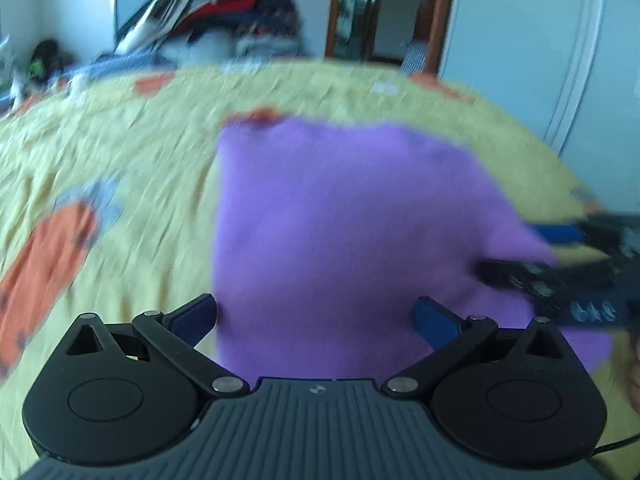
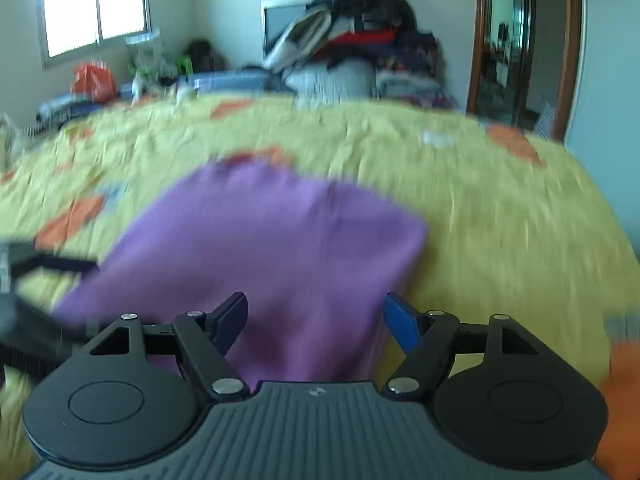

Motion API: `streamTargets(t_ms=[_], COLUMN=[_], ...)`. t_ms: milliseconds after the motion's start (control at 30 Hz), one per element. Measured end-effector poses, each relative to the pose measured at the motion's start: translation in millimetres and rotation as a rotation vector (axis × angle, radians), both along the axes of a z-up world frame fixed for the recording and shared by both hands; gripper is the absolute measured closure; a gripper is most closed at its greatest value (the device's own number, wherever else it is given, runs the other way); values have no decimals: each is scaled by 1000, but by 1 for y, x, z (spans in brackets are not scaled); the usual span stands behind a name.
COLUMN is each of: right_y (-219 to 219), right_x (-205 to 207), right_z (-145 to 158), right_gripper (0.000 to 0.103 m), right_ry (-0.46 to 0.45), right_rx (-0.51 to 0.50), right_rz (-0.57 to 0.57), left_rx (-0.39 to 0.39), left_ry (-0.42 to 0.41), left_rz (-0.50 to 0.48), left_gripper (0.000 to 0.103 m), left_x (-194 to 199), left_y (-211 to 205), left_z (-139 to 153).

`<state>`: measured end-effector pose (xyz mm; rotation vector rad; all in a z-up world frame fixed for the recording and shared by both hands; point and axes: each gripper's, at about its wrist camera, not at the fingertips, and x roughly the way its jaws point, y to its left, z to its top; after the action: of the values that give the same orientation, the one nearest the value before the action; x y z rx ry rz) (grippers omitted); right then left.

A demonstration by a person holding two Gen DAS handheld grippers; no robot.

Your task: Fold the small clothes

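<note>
Lying flat on the yellow bedspread, near you, the purple garment looks soft, light and limp. Your left gripper and right gripper are both spread, empty; pinch its near corners.

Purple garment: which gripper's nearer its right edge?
Right. The right gripper straddles the purple garment by that edge; the left gripper sits at its left edge.
</note>
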<state>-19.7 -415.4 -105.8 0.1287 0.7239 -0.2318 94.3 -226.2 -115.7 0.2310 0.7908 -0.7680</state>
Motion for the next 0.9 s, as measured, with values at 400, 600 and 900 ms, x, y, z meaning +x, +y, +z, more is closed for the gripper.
streamTargets(t_ms=[400, 600, 900], right_y=[70, 103, 111], right_x=[-114, -101, -92], right_z=[-11, -17, -19], right_gripper=[0, 0, 0], right_ry=[30, 11, 3], right_rx=[48, -43, -32], right_rz=[-143, -155, -220], left_rx=[45, 51, 31], left_ry=[-49, -71, -92], left_rz=[85, 148, 176], left_gripper=[0, 0, 0], left_x=[-68, -79, -82], left_y=[65, 62, 61], left_z=[-6, -9, -11])
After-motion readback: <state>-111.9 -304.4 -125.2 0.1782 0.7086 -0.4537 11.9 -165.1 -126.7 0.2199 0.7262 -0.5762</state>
